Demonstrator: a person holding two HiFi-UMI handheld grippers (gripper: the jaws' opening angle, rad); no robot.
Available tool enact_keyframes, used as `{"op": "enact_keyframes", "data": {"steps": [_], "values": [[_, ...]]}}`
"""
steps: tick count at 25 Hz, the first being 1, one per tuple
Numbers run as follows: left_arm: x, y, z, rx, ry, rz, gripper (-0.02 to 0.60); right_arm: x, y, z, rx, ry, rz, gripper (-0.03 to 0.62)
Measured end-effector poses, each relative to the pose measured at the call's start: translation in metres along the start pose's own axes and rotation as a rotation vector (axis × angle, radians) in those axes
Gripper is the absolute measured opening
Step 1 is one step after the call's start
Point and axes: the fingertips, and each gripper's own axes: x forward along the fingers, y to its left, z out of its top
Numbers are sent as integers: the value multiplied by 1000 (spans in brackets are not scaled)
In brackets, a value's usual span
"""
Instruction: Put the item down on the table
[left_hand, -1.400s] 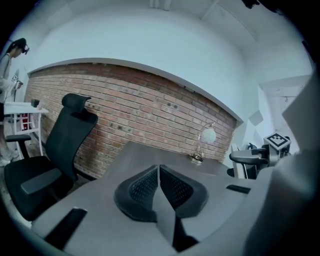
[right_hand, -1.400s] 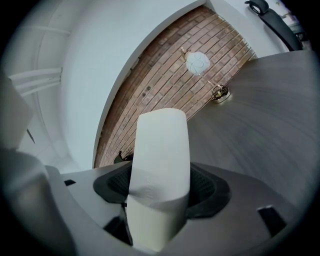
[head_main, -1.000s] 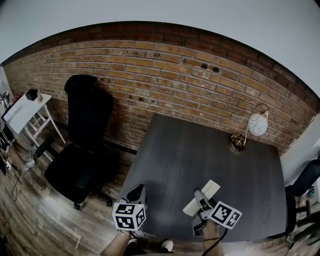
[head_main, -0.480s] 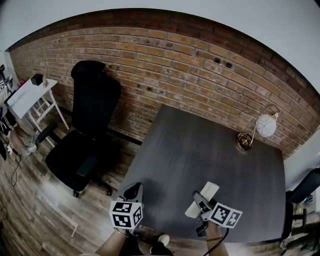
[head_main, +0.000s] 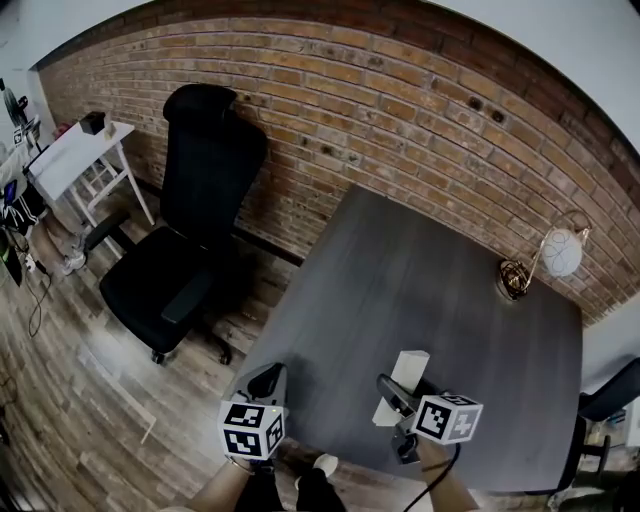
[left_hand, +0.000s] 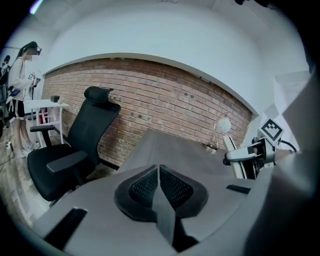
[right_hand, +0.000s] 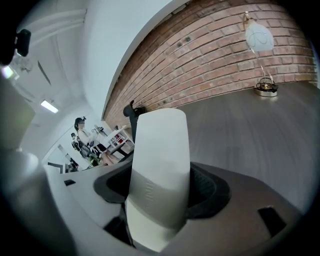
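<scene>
Nearest, the left gripper (left_hand: 159, 182) has its jaws pressed together on nothing. To its right, the right gripper (head_main: 393, 393) clamps a white, rounded oblong item (right_hand: 159, 165) over the near edge of a dark grey table (head_main: 430, 290). Beyond stand a white-globed brass lamp (head_main: 560, 252), a black office chair (head_main: 190, 200) and a red brick wall (head_main: 380, 100).
</scene>
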Motion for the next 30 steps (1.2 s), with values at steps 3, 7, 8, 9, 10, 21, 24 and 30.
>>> {"op": "enact_keyframes", "data": {"steps": [3,7,8,9,10,21,24,30], "values": [[-2,2,-9,-11,13,11,29,7,3,-6,-50,49,11,319],[-3,5,-16,-15,19,23,29,17,5,-14,-127,107,18,319],[-3,6,-17,-16,19,26,29,20,6,-16,-148,122,21,319],[-4,7,-18,-17,18,28,29,22,8,-19,-170,137,25,319],[-4,9,-18,-18,18,30,29,25,9,-21,-194,153,28,319],[-11,24,-34,-34,47,60,29,50,15,-51,-461,341,82,319],[-13,27,-38,-41,53,70,29,54,16,-56,-582,392,86,319],[-14,32,-42,-51,58,85,29,62,13,-74,-769,487,96,319]]}}
